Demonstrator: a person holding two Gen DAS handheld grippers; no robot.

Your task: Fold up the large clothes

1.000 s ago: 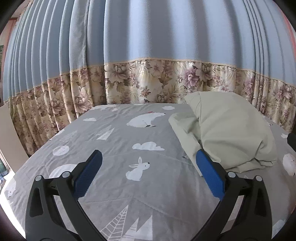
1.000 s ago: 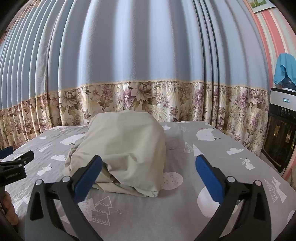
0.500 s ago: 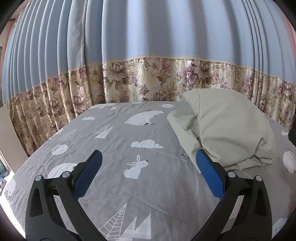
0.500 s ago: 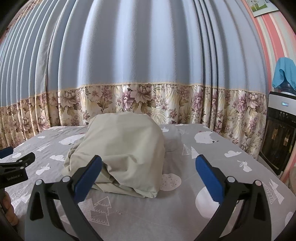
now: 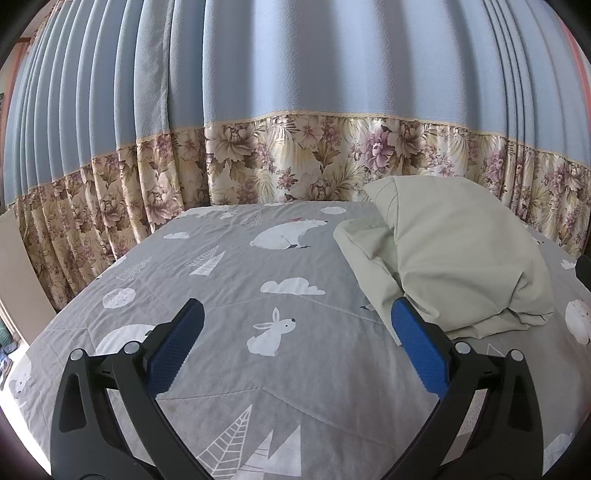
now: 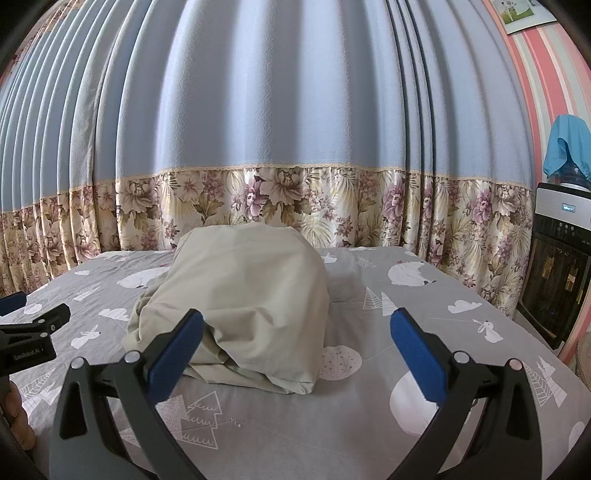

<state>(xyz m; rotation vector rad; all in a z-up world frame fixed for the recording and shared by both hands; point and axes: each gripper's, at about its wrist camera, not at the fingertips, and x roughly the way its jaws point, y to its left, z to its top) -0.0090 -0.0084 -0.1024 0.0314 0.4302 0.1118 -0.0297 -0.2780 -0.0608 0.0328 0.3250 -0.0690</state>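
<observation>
Cloth [image 6: 240, 306] heaped in loose folds mid-bed [image 5: 221, 369], toward the far edge; both grippers, left [image 5: 295, 343] and right [image 6: 295, 347], jaws wide and empty, hovering short of it; barely shifted over the last second; stage unclear.

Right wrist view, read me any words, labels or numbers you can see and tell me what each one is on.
"GenRobot.AI": small white print on the side of the left gripper, at the left edge.
Display on the black and white appliance at the right: lit, too small to read.
Picture on the striped wall: no text can be made out.
</observation>
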